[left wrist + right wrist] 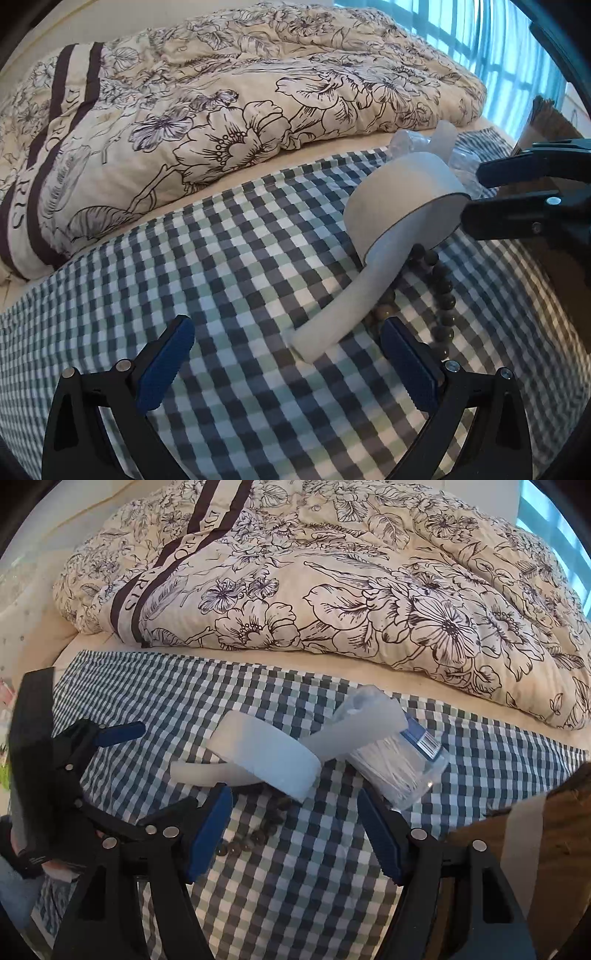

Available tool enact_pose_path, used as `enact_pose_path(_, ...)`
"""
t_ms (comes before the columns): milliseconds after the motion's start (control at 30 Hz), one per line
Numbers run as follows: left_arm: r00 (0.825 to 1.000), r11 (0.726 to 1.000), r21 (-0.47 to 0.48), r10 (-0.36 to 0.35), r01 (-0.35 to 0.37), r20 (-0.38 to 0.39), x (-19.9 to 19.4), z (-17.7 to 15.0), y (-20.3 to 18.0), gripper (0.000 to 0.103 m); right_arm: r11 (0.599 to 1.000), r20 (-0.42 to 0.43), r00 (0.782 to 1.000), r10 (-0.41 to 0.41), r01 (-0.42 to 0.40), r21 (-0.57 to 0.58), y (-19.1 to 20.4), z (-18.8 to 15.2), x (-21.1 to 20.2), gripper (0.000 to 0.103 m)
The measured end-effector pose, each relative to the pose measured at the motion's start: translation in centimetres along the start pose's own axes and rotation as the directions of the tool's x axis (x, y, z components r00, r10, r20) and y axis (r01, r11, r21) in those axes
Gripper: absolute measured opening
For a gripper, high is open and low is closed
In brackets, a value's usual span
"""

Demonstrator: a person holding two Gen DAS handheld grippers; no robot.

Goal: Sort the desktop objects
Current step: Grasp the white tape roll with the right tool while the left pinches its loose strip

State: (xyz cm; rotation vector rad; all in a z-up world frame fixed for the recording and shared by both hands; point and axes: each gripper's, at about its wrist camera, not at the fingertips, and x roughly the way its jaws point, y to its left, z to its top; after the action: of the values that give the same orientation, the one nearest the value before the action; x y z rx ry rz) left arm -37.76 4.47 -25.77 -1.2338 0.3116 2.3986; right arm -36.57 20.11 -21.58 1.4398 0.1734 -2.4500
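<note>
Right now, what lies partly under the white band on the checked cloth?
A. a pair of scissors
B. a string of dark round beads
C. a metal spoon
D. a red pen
B: in the right wrist view a string of dark beads runs out from beneath the white band onto the checked cloth; the left wrist view shows the same beads beside the band.

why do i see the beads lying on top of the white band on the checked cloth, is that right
Not quite: the beads lie on the checked cloth partly under the white band, not on top of it. The right wrist view shows the band's loop crossing over them.
</note>
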Motion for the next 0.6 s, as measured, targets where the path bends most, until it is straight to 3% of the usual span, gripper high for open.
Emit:
enact_pose_path(133,0.999,0.998,-0.03,-0.048,0.048,-0.024,0.6,0.2,0.3,0.066,1.0,-0.011,1.0,-0.009,0.009,-0.023,0.6,0.8,0.9,0.07)
enact_pose_path(167,0.998,0.998,-0.024,-0.055,0.055,-0.025,0.6,0.2,0.0,0.062,1.0,-0.015,1.0,-0.01,0.01,-0.026,0.7,1.1,1.2,0.07)
enact_pose_path(233,0.997,0.997,0.001,-0.073,0.073,-0.023,0.4,0.1,-0.7,0.037,0.999,-0.022,1.0,-0.013,0.012,-0.032,0.9,1.4,1.6,0.07)
enact_pose_path(367,0.997,0.997,0.032,-0.07,0.071,-0.033,0.1,0.0,-1.5,0.021,0.999,-0.037,0.999,-0.017,0.015,-0.05,1.2,1.7,2.4,0.07)
enact_pose_path(433,0.998,0.998,0.01,-0.065,0.065,-0.024,-0.3,-0.1,-1.1,0.008,0.998,-0.042,0.999,-0.022,0.02,-0.054,1.4,1.8,2.6,0.07)
enact_pose_path(600,0.994,0.994,-0.027,-0.108,0.107,0.001,-1.8,-0.8,-0.2,0.007,0.998,-0.063,0.997,-0.034,0.03,-0.062,1.8,1.9,3.5,0.071)
